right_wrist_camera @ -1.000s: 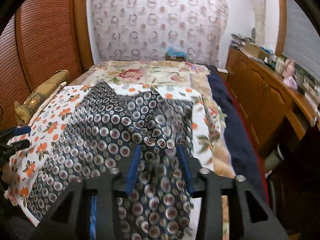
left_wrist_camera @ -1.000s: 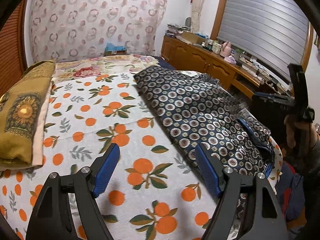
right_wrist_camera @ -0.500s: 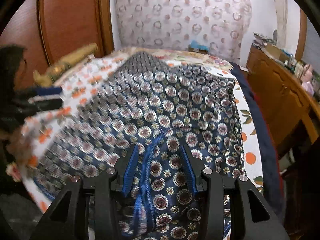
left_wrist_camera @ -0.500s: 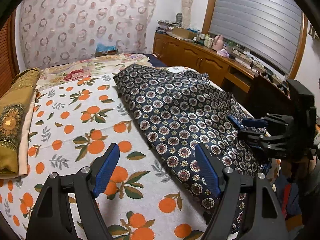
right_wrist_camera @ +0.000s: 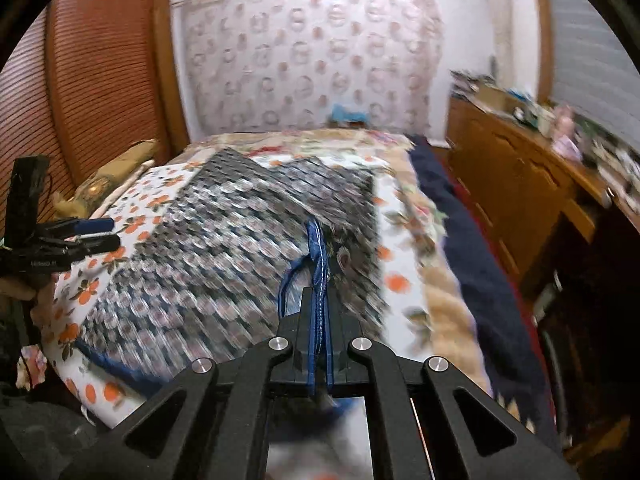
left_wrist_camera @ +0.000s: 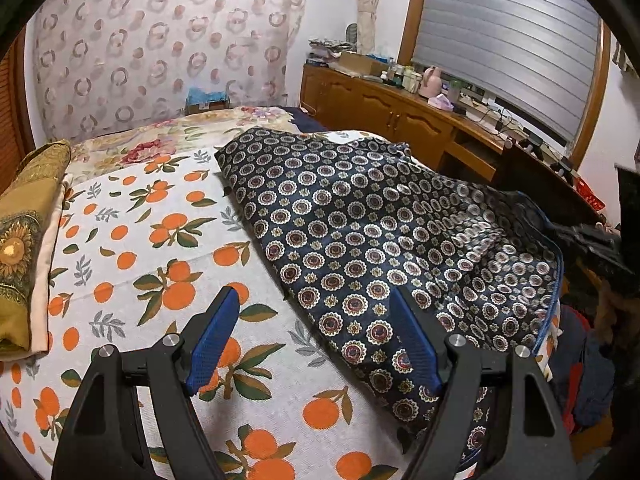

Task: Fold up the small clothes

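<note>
While left gripper sits wide and empty lower centre, right gripper is clamped on patterned garment's blue hem.

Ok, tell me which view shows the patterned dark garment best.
The left wrist view: the patterned dark garment lies sharp and nearly whole on the bed. The right wrist view blurs it, though its blue edge shows pinched in the right tongs.

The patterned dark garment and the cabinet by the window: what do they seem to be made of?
The patterned dark garment looks like thin woven fabric with a faint sheen, perhaps silky synthetic: it drapes and wrinkles softly. The cabinet looks like varnished wood: warm brown, glossy panelled doors.
</note>
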